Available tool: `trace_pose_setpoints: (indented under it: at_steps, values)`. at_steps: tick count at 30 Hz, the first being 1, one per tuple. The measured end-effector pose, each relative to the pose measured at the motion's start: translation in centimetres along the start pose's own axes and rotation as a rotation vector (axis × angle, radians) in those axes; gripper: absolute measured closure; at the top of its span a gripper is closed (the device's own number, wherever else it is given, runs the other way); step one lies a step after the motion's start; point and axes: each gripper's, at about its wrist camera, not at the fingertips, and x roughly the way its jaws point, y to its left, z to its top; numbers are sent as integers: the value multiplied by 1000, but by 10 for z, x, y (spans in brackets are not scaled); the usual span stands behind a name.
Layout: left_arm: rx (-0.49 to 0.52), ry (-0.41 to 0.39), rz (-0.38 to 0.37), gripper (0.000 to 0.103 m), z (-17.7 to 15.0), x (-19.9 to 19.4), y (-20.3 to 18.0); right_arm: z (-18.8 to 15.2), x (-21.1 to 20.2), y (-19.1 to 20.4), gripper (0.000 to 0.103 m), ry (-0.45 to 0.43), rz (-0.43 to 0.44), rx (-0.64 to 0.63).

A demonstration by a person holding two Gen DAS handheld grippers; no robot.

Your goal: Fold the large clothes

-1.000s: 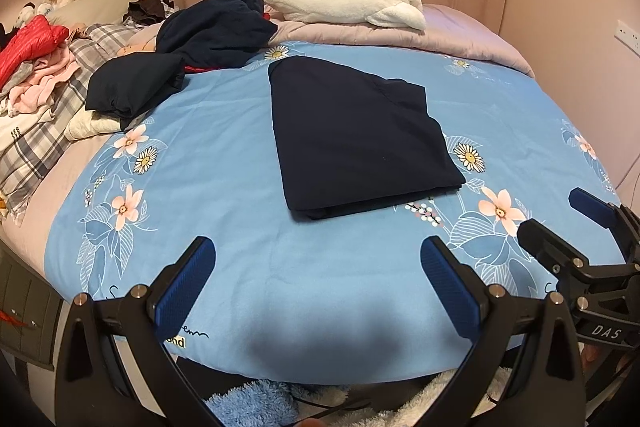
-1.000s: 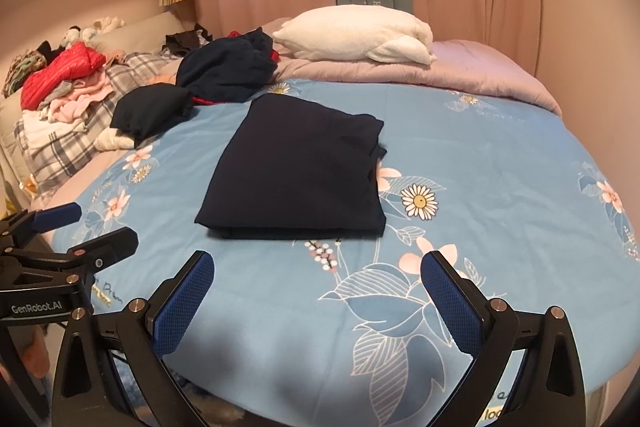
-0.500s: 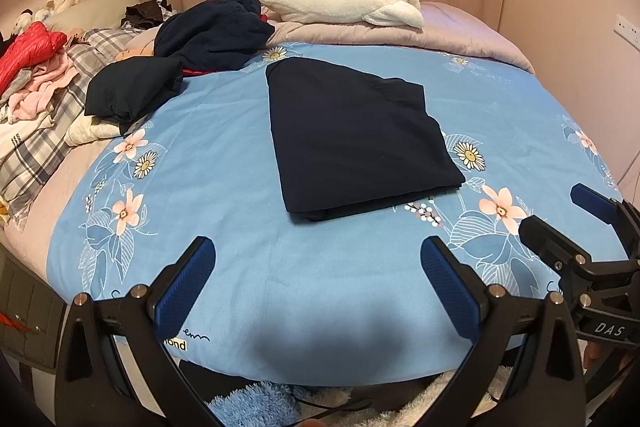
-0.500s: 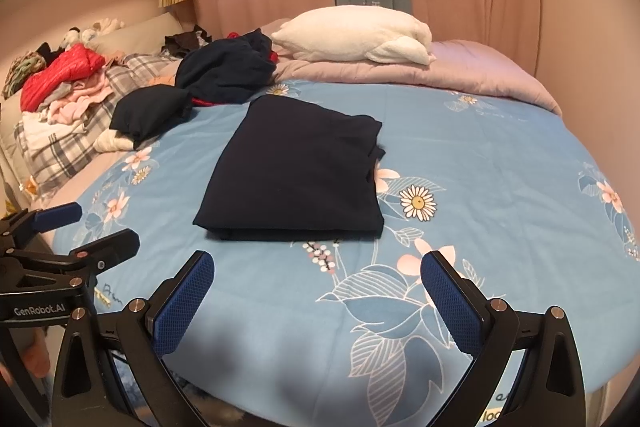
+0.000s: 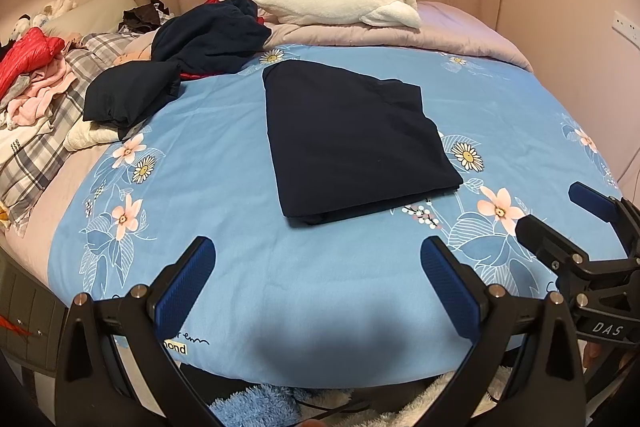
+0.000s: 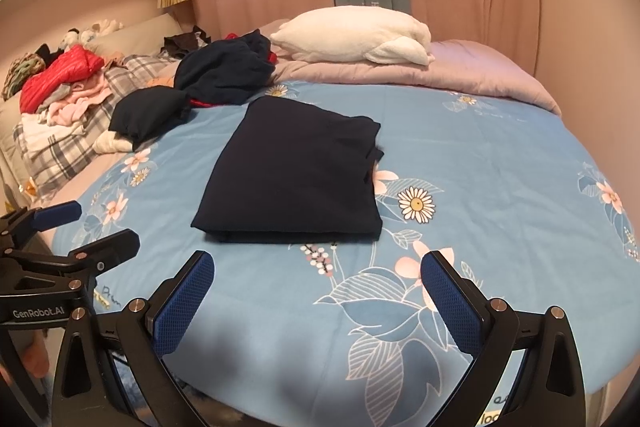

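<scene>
Bedspread, blue floral cotton (image 5: 224, 187), carries the folded navy garment (image 5: 352, 143) mid-bed; the left gripper (image 5: 318, 281) gapes empty. Right wrist view: the right gripper (image 6: 318, 283) spreads empty too; near-edge layers look possibly loose, so lifting could unfold them.

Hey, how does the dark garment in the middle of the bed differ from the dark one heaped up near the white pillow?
The middle garment is folded into a flat, neat rectangle; the heaped garment is crumpled and bunched. The middle garment lies alone on the blue floral cover; the heaped garment sits at the cover's far edge, beside the pile of other clothes, with red fabric showing beneath. Both are dark navy.
</scene>
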Motion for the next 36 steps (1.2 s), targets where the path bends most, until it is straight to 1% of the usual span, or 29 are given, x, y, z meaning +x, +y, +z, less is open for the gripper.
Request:
trace_pose_setpoints:
  at_steps: [17, 36]
  values:
    - [0, 4, 2, 0, 1, 1, -1, 0, 1, -2, 1, 3, 1, 3]
    - [-12, 9, -2, 0, -2, 4, 8, -1, 2, 0, 1, 3, 5, 2]
